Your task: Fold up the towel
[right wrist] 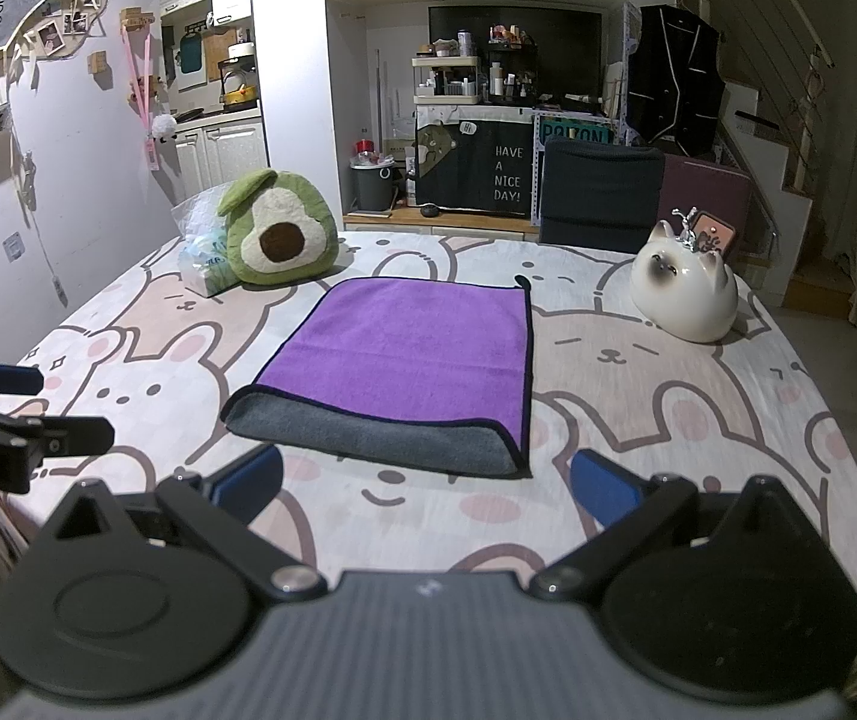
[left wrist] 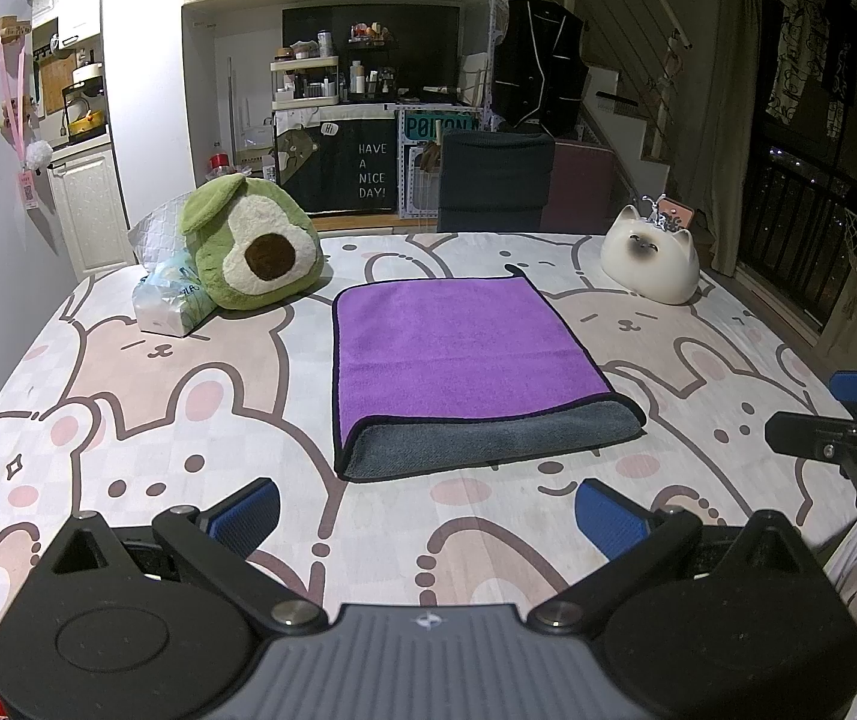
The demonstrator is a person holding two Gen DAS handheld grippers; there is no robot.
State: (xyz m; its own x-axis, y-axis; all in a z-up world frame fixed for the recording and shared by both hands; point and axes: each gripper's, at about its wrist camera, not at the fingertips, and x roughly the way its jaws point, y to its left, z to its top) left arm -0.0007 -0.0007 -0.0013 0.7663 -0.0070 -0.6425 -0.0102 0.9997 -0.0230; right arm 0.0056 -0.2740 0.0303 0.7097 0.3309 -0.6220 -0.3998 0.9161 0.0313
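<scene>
a big table point(left wrist: 128, 372) takes up most of the room, covered with a cloth printed with pink and white bunnies. in the middle of it lies the towel point(left wrist: 458, 348), purple on top and grey underneath, already folded over once so that a grey band shows along the near edge, with a thin dark border all around and a small loop at its far right corner. it lies flat, touching nothing else.

at the far left sits an avocado cushion point(left wrist: 254, 243), leaning against a pack of tissues point(left wrist: 167, 300) just beside it. at the far right stands a white cat figure point(left wrist: 650, 261), well apart from the towel. behind the table a dark chair point(left wrist: 494, 177) is pushed in.

the left gripper point(left wrist: 425, 516) hovers over the near edge of the table, short of the towel, its blue pads point(left wrist: 248, 513) spread wide and holding nothing. the right gripper point(right wrist: 425, 489) sits just beside it, also near the towel's grey edge, its jaws wide apart and empty too.
</scene>
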